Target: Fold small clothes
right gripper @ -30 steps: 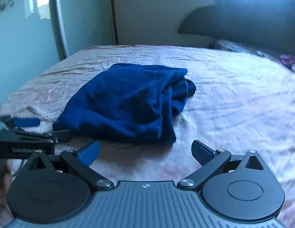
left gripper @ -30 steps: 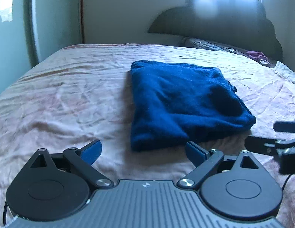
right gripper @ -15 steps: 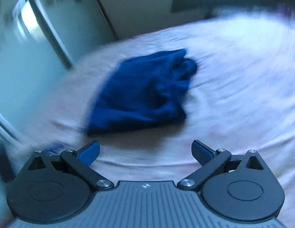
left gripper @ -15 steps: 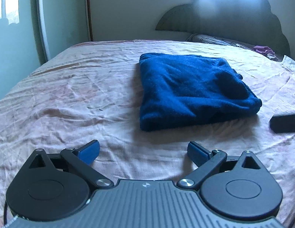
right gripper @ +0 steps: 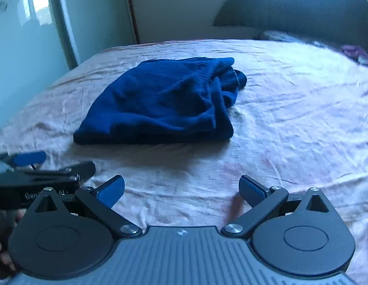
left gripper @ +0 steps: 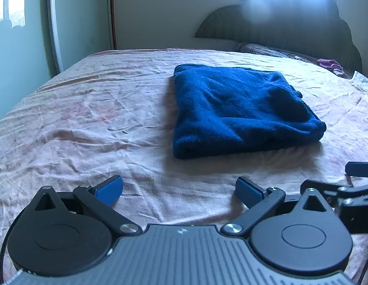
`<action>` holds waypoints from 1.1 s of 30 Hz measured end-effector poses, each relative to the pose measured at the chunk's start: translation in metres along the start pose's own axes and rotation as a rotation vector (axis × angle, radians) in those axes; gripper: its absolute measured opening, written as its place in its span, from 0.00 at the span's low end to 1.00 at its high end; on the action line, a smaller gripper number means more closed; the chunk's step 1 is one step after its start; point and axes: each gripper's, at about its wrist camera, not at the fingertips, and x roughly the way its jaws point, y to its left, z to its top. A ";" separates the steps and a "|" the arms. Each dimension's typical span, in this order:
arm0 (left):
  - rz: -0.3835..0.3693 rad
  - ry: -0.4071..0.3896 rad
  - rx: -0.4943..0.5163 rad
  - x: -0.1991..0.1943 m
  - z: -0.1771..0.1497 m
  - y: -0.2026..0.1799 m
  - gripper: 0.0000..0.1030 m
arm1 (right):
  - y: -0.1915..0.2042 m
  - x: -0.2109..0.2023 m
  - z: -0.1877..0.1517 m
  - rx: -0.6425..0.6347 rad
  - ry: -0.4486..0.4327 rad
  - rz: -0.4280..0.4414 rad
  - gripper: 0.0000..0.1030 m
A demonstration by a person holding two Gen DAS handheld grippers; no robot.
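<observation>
Blue garment (left gripper: 240, 111) folded into a thick rectangle, lying toward the middle of the bed (left gripper: 89, 118), away from the near edge. Left gripper (left gripper: 179, 190) and right gripper (right gripper: 181, 190) both released, jaws spread wide, empty, hovering low near the bed's front edge, apart from the cloth. Probably drawn back because folding looks finished. No containers visible.
</observation>
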 end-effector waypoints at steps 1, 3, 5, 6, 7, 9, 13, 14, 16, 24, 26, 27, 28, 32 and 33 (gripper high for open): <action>-0.001 0.001 -0.001 0.000 0.000 0.000 1.00 | 0.001 0.000 -0.001 -0.009 -0.004 -0.008 1.00; -0.003 0.001 -0.004 0.000 -0.001 0.001 1.00 | 0.004 0.001 -0.003 -0.024 -0.015 -0.028 1.00; -0.006 0.000 -0.009 0.000 -0.002 0.001 1.00 | 0.007 0.000 -0.004 -0.044 -0.026 -0.046 1.00; -0.007 0.001 -0.011 0.001 -0.002 0.002 1.00 | 0.007 -0.001 -0.004 -0.051 -0.031 -0.053 1.00; -0.008 0.002 -0.013 0.001 -0.002 0.002 1.00 | 0.007 -0.001 -0.004 -0.050 -0.033 -0.057 1.00; -0.009 0.005 -0.016 0.002 -0.003 0.003 1.00 | 0.005 -0.002 -0.005 -0.046 -0.041 -0.065 1.00; -0.008 0.005 -0.018 0.003 -0.003 0.003 1.00 | 0.005 -0.003 -0.008 -0.062 -0.070 -0.106 1.00; -0.007 0.005 -0.018 0.003 -0.003 0.003 1.00 | 0.006 -0.002 -0.008 -0.069 -0.072 -0.118 1.00; -0.006 0.005 -0.018 0.003 -0.004 0.003 1.00 | 0.005 0.000 -0.011 -0.070 -0.076 -0.131 1.00; 0.003 0.002 -0.025 0.001 -0.005 0.003 1.00 | -0.004 0.003 -0.014 -0.045 -0.053 -0.124 1.00; 0.009 0.004 -0.019 0.000 -0.005 0.002 1.00 | -0.005 0.004 -0.014 -0.034 -0.047 -0.117 1.00; 0.012 0.005 -0.016 0.000 -0.005 0.001 1.00 | -0.005 0.005 -0.014 -0.032 -0.044 -0.117 1.00; 0.014 0.006 -0.012 0.000 -0.005 0.001 1.00 | -0.005 0.006 -0.014 -0.031 -0.040 -0.116 1.00; 0.005 0.012 -0.021 0.002 -0.005 0.003 1.00 | -0.005 0.007 -0.015 -0.023 -0.035 -0.112 1.00; 0.000 0.014 -0.028 0.002 -0.005 0.004 1.00 | -0.006 0.008 -0.015 -0.022 -0.033 -0.110 1.00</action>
